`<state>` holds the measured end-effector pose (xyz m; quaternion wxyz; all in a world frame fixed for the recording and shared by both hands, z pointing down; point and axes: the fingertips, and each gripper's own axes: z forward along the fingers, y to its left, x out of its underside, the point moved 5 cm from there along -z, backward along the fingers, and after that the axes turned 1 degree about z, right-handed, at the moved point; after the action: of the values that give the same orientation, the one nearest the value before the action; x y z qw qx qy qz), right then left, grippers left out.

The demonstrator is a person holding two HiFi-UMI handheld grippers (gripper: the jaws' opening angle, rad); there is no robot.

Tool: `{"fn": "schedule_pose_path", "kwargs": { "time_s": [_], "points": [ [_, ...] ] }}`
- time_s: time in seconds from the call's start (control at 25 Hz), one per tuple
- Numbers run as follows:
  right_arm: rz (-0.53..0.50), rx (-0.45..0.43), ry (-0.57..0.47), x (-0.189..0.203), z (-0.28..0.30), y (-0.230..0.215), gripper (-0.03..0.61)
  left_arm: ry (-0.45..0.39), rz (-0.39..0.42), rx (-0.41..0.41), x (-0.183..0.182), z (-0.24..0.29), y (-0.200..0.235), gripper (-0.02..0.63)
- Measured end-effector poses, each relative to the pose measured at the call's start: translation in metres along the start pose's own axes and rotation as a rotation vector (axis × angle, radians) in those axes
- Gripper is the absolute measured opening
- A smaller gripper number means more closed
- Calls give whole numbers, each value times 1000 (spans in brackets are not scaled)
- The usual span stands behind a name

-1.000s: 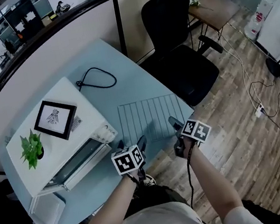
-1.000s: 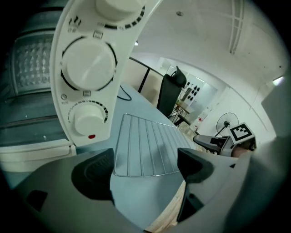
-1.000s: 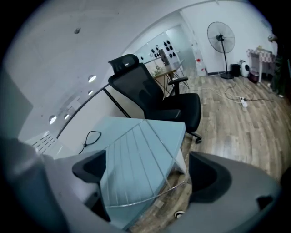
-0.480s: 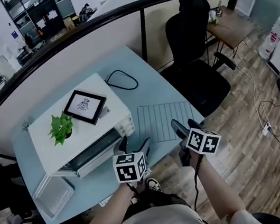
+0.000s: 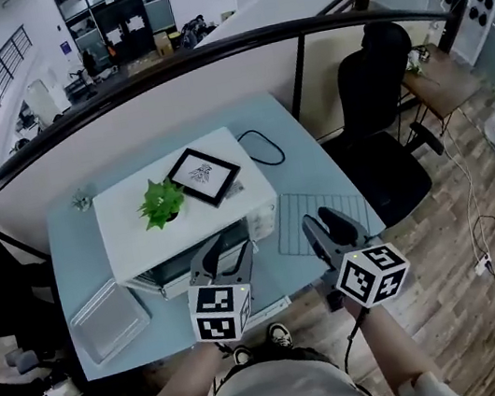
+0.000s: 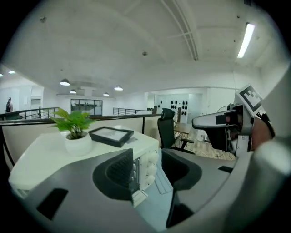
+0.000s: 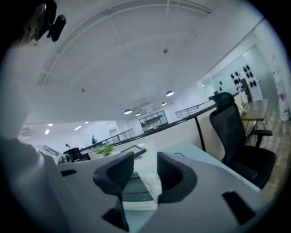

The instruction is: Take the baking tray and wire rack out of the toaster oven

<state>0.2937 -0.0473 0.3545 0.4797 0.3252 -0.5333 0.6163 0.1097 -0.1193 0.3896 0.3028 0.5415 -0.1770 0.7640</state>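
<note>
While left tongs (image 5: 225, 249), right tongs (image 5: 325, 223) hover empty, jaws part-open, just narrowing, tray (image 5: 108, 319), rack (image 5: 294, 217) on table (image 5: 309, 167)

Light-blue table (image 5: 318, 166) is set against a curved dark railing (image 5: 203, 50). A potted plant (image 5: 161, 203) in a white pot and a black picture frame (image 5: 205, 175) are seen just beside each other. The frame is laid flat, to the plant's right in the head view. A black cable (image 5: 263, 149) is looped on the table behind them. A black office chair (image 5: 380, 145) is parked at the table's right side, and a wooden desk (image 5: 440, 78) is placed beyond it. The wood-plank floor (image 5: 454, 241) is crossed by a thin cord (image 5: 473, 221).
</note>
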Motion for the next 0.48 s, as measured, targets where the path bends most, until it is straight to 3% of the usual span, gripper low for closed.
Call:
{"fn": "schedule_pose_path", "kwargs": {
  "time_s": [0.12, 0.28, 0.48],
  "points": [
    [-29, -97, -25, -15, 3, 37, 133, -63, 23, -50, -18, -30, 20, 188],
    [-150, -176, -42, -31, 5, 80, 82, -134, 56, -113, -39, -70, 45, 157],
    [-292, -338, -28, -45, 12, 136, 62, -183, 120, -218, -52, -111, 76, 155]
  ]
}}
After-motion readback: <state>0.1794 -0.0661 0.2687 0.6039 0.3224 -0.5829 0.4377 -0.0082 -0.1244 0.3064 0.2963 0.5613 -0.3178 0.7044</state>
